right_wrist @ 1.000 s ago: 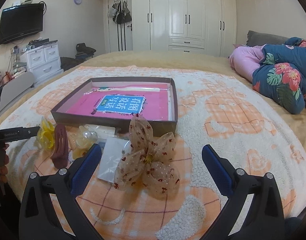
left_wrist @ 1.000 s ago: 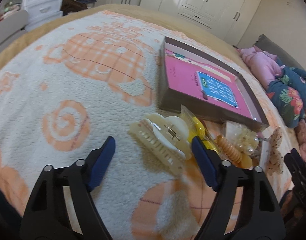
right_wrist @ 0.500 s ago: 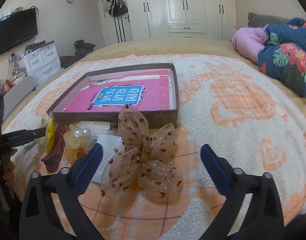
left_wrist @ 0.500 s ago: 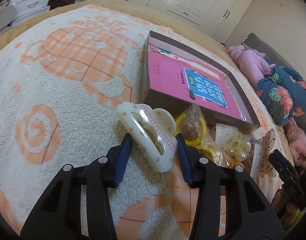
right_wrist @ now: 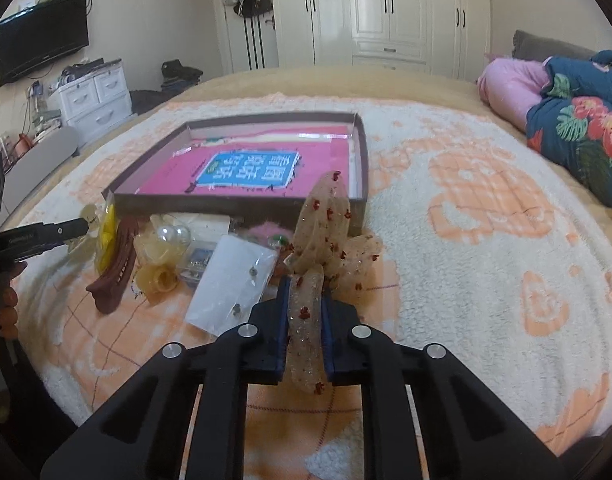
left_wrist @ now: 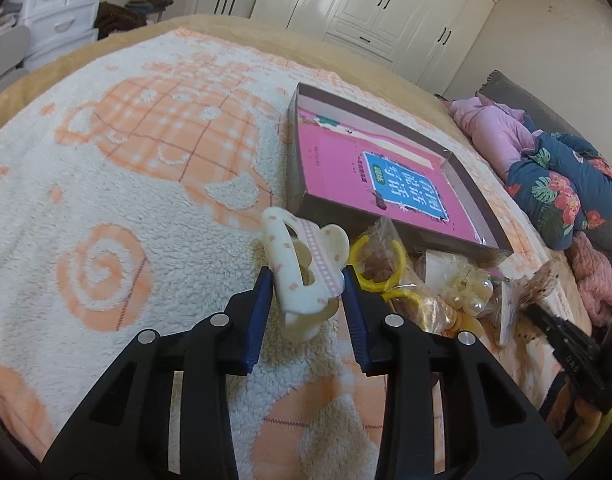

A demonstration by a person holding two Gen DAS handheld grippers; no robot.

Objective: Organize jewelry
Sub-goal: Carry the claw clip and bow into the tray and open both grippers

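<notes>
My left gripper (left_wrist: 308, 280) is shut on a cream hair claw clip (left_wrist: 301, 264) with pink dots and holds it above the blanket. My right gripper (right_wrist: 304, 288) is shut on a sheer beige hair bow (right_wrist: 326, 240) with red flecks, lifted off the bed. A brown shallow box (right_wrist: 362, 168) with a pink book inside lies beyond both; in the left wrist view the box (left_wrist: 293, 168) is to the right and ahead.
A pile in front of the box: yellow rings in a bag (left_wrist: 382, 264), a pearl hair piece (right_wrist: 171, 236), a brown clip (right_wrist: 115, 276), a clear packet (right_wrist: 233, 284). A folded floral quilt (right_wrist: 578, 128) lies at the right. The bed carries an orange-and-white fleece blanket (left_wrist: 125, 184).
Both grippers have shut: the left on the cream claw clip, the right on the sheer bow. Both things are now lifted off the blanket.
</notes>
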